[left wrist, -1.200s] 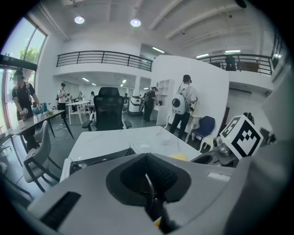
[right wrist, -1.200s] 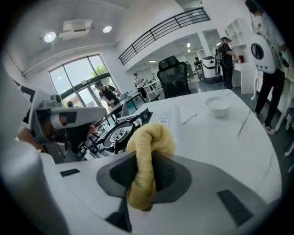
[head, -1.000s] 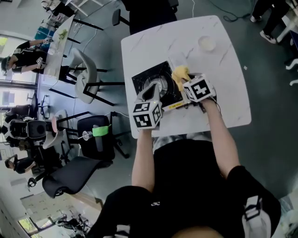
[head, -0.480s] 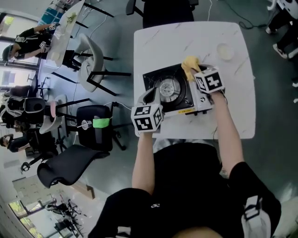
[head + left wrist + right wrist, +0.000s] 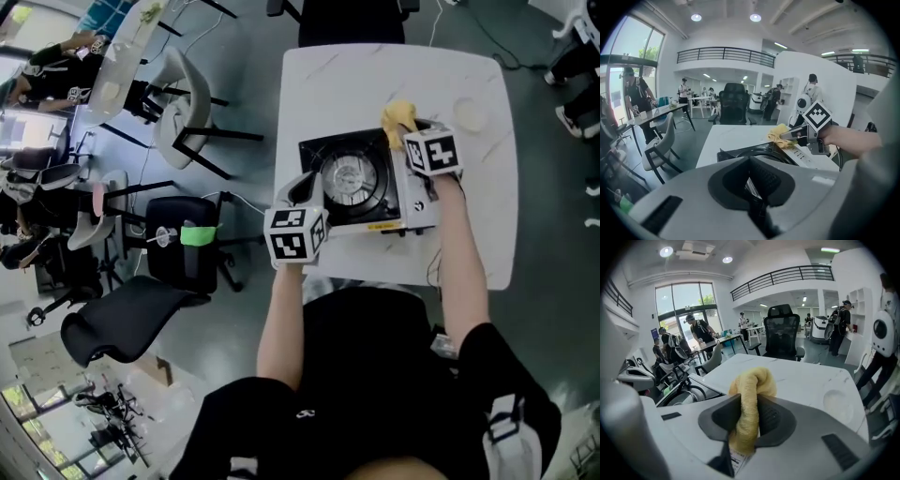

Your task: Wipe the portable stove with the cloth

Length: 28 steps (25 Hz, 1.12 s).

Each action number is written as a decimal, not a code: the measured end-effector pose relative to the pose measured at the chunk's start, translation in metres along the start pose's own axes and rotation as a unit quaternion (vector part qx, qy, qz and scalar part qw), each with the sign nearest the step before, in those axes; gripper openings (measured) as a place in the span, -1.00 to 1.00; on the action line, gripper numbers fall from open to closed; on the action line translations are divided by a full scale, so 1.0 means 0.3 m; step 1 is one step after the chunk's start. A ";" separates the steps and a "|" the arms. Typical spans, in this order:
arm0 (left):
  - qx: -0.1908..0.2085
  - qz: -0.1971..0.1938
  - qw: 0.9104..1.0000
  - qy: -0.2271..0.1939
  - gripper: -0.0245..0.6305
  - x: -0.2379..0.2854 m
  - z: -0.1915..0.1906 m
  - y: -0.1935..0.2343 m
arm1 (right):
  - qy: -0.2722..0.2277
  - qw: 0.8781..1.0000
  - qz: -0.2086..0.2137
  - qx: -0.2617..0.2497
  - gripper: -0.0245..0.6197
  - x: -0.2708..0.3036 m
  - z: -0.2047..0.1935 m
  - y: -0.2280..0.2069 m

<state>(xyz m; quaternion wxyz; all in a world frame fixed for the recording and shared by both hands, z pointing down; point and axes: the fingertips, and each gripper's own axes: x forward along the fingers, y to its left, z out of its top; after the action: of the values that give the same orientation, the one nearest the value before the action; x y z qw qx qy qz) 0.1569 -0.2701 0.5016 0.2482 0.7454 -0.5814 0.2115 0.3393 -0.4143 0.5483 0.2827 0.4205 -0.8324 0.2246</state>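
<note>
bunching upward, the yellow cloth [image 5: 751, 390] is pinched tight by the right gripper [image 5: 749, 427]. only the head view shows it at the far right corner of the portable stove [image 5: 352, 178]. the stove's thin near-left edge is clamped by the left gripper [image 5: 752, 190], a grip seen in its own view alone.

The person wears a black short-sleeved shirt [image 5: 375, 337] with small white print. The left claw [image 5: 305, 190] and right claw [image 5: 403, 134] are light grey, each with a white cube of black square markers.
</note>
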 end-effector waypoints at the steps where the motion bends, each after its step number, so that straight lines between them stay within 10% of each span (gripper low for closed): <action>1: -0.001 0.000 1.000 0.000 -0.93 -0.004 -0.001 0.012 | -0.003 1.000 -0.008 -0.007 -0.69 -0.002 0.022 0.008; 11: -0.035 0.006 0.999 -0.006 -0.93 -0.045 -0.036 0.149 | -0.023 0.994 -0.018 -0.103 -0.69 0.049 0.207 0.202; 21: -0.080 0.021 0.997 -0.014 -0.93 -0.133 -0.109 0.331 | 0.077 0.963 0.001 -0.257 -0.71 0.221 0.054 0.544; 28: -0.119 0.026 0.992 -0.022 -0.93 -0.183 -0.175 0.499 | 0.074 0.964 0.045 -0.251 -0.71 0.298 0.090 0.739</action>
<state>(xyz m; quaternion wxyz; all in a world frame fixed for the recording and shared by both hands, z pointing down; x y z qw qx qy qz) -0.0029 -0.2259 0.5284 0.3163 0.7000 -0.6268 0.1306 0.1050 -0.3610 0.5572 0.4297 0.2803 -0.8568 0.0509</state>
